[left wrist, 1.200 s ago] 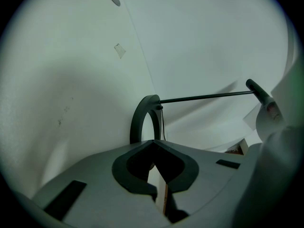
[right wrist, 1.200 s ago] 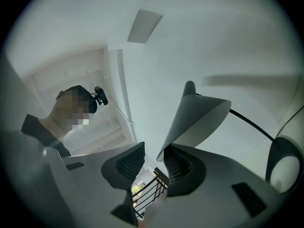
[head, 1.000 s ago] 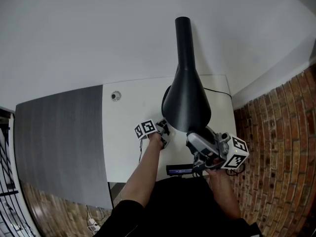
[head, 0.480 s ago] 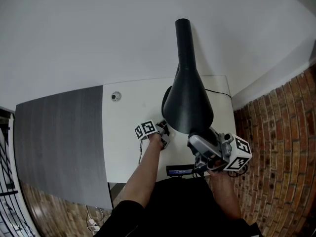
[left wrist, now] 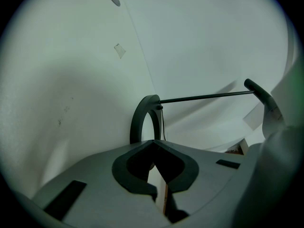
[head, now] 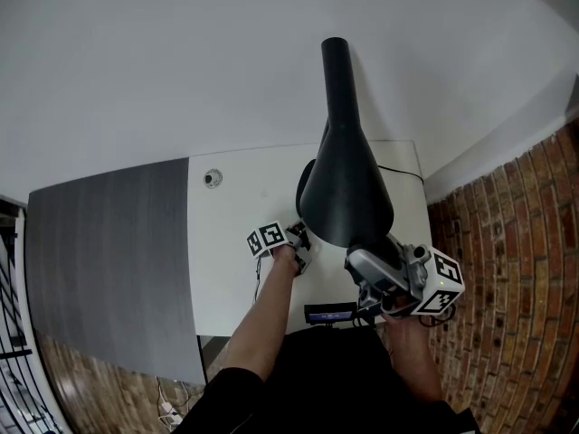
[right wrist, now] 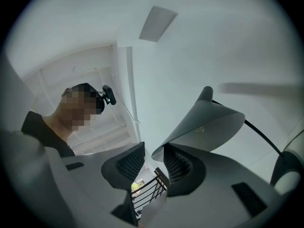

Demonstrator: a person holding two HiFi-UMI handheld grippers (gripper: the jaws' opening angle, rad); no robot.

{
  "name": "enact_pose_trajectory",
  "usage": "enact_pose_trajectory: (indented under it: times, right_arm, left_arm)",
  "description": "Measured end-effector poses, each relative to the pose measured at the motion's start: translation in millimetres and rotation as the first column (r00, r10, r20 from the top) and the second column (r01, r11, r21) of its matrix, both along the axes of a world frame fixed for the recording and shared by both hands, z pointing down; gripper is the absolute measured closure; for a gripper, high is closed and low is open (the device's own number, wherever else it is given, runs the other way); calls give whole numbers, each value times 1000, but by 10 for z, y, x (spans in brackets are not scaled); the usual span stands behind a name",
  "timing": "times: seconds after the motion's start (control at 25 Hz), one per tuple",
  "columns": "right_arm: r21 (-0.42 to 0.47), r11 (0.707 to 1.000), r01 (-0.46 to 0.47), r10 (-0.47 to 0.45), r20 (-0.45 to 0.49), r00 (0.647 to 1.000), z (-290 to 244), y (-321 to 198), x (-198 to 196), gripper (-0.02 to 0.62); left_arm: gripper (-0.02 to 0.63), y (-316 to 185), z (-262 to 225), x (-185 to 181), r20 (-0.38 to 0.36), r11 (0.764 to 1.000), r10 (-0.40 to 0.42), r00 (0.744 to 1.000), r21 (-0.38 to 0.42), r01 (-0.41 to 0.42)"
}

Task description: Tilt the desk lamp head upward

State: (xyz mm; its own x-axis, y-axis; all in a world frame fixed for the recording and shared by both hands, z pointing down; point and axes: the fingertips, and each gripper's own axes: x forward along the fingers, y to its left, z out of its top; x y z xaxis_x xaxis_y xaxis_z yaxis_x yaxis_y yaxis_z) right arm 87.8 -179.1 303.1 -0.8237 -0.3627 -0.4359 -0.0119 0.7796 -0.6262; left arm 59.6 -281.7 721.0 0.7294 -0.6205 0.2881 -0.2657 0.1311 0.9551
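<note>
Black lamp head (head: pixel 344 188) beside parted right gripper (right wrist: pixel 153 147); left gripper (left wrist: pixel 152 141) closed, empty, near the ring base (left wrist: pixel 139 120).

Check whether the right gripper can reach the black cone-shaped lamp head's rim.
Probably yes: the right gripper has jaws apart, right at the rim of the black cone-shaped lamp head, with nothing between.

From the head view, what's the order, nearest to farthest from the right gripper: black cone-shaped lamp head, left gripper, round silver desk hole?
1. black cone-shaped lamp head, just ahead of the right gripper.
2. left gripper, to its left.
3. round silver desk hole, far back-left.
</note>
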Motion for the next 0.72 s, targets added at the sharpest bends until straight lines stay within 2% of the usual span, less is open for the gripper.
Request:
enact_pose_trajectory:
  times: [0.72]
  right_arm:
    - [38, 999, -7, 8, -8, 1000, -134, 17, 14, 465]
  left_arm:
    - [597, 3, 9, 9, 0, 1000, 1, 1000, 0, -1]
